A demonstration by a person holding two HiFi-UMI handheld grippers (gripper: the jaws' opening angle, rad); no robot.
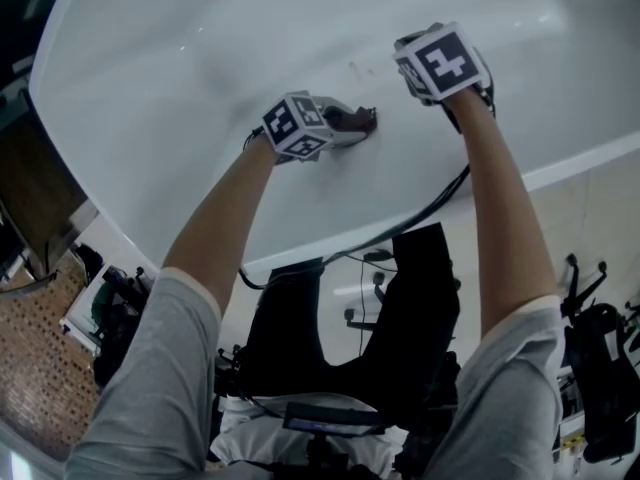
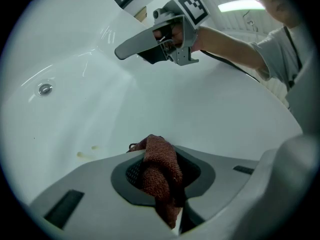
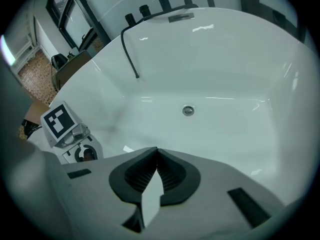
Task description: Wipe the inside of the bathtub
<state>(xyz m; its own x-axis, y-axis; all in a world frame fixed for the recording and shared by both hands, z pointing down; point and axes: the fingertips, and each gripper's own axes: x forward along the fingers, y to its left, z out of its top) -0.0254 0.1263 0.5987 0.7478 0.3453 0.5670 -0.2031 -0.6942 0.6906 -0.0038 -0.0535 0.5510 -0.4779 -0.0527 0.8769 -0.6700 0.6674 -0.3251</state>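
We hold the cloth (image 2: pixel 160 170) in the left tongs (image 2: pixel 165 184), whose two grey jaws are pressed in on it. It is a reddish-brown rag with a coarse knitted weave, bunched into a thick folded strip. A frayed corner sticks out at its upper left.

The strip's long axis runs along the seam between the jaws. Its far end rises just past the jaw tips and points out toward the white wall of the bathtub (image 2: pixel 90 109), while its near end tapers down into the gap at the base of the jaws. From the head view the cloth (image 1: pixel 352 118) shows as a dark lump at the tip of the left tongs, well inside the tub and low on its near wall, pointing to our right. We cannot tell whether it actually touches the enamel.

A few small yellowish marks (image 2: pixel 87 151) sit on the tub surface just beyond the jaw tips. The round metal drain (image 2: pixel 45 89) lies further off to the left.

The right tongs (image 3: pixel 156 175) are pressed together with nothing between their ribbed pads. They hang over the tub's interior, just to the right of the left tongs and apart from them. A black hose (image 3: pixel 131 49) hangs down the far wall below black knobs (image 3: pixel 145 9) on the rim.
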